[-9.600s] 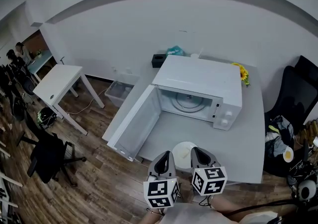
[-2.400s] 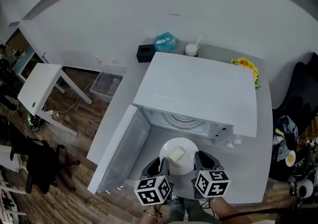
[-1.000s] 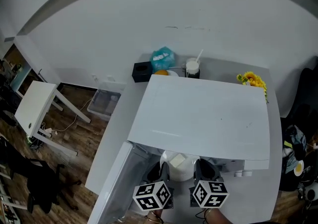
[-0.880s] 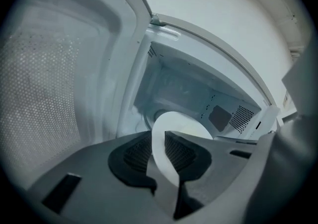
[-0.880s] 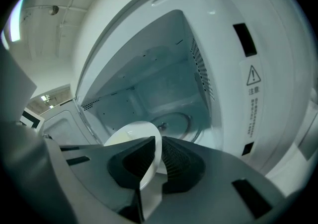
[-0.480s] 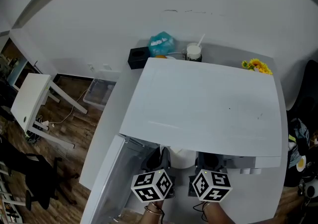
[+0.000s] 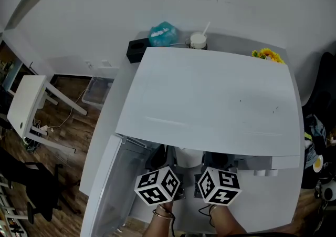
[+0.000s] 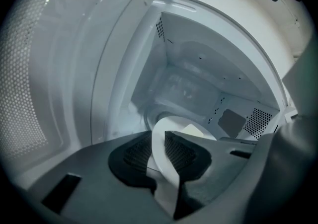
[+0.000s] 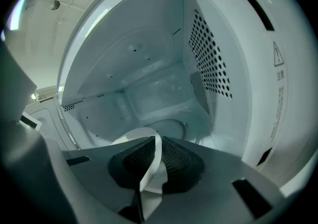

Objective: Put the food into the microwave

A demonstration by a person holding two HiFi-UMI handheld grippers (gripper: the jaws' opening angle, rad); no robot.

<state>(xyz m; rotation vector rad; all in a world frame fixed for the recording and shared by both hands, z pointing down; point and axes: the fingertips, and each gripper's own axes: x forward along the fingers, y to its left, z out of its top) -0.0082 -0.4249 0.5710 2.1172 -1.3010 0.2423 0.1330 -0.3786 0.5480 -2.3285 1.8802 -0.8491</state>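
Microwave cavity (image 9: 149, 79) open, left gripper (image 8: 160, 141) and right gripper (image 9: 155, 149) pinching plate rim (image 8: 164, 178).

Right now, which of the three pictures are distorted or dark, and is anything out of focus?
Head view: even light; the fisheye bends the wall and the microwave top. Left gripper view: dark corners, the plate rim soft between the fingers. Right gripper view: same dark corners, cavity walls curved.

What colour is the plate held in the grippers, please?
White plate, clearest in the left gripper view.
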